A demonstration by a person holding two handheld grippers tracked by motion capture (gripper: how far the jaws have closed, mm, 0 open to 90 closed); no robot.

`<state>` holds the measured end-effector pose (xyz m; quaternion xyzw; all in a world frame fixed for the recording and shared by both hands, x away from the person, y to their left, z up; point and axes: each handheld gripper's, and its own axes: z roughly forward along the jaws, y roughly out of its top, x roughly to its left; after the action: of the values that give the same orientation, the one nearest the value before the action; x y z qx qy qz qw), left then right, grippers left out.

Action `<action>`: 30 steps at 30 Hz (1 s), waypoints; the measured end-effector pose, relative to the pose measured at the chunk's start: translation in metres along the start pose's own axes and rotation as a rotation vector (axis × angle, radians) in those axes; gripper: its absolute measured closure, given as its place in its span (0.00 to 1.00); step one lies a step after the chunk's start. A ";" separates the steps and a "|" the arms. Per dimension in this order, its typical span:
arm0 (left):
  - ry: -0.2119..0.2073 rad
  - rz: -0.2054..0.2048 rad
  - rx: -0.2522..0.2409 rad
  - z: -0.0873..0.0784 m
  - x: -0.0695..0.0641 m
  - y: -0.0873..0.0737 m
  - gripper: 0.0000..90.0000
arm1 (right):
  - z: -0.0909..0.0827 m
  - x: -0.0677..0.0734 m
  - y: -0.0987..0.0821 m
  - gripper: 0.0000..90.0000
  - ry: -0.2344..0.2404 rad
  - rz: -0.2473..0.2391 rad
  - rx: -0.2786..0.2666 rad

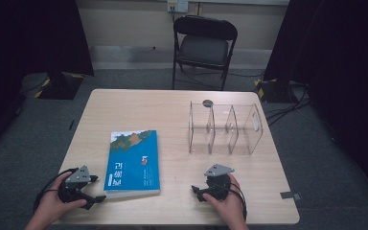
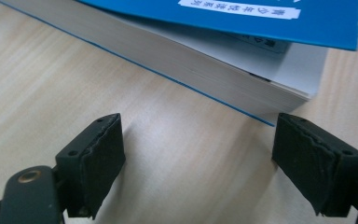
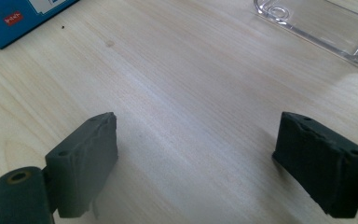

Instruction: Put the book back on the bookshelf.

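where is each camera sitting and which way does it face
High view: sits above the person's edge of the table, looking forward and down at the blue book and clear divider rack; both hands, left tool and right tool show.
Left gripper view: rides the left tool, looking low along its open jaws at the book's corner.
Right gripper view: rides the right tool, facing across bare tabletop toward the rack's base, jaws open.
Shared: all three show the book.
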<state>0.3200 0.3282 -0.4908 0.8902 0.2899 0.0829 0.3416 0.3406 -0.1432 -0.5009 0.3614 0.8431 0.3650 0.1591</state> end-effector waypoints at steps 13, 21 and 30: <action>-0.057 -0.007 0.000 0.001 -0.014 0.002 0.18 | 0.003 0.000 0.002 0.14 0.001 0.000 0.001; -0.017 0.000 -0.019 0.010 -0.021 0.007 0.17 | 0.004 0.000 0.004 0.13 0.000 0.003 -0.001; 0.043 0.005 -0.031 0.013 -0.029 0.010 0.25 | 0.005 0.000 0.005 0.14 0.008 0.000 0.000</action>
<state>0.3050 0.2982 -0.4931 0.8834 0.2937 0.1071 0.3491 0.3457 -0.1390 -0.5005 0.3600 0.8436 0.3666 0.1559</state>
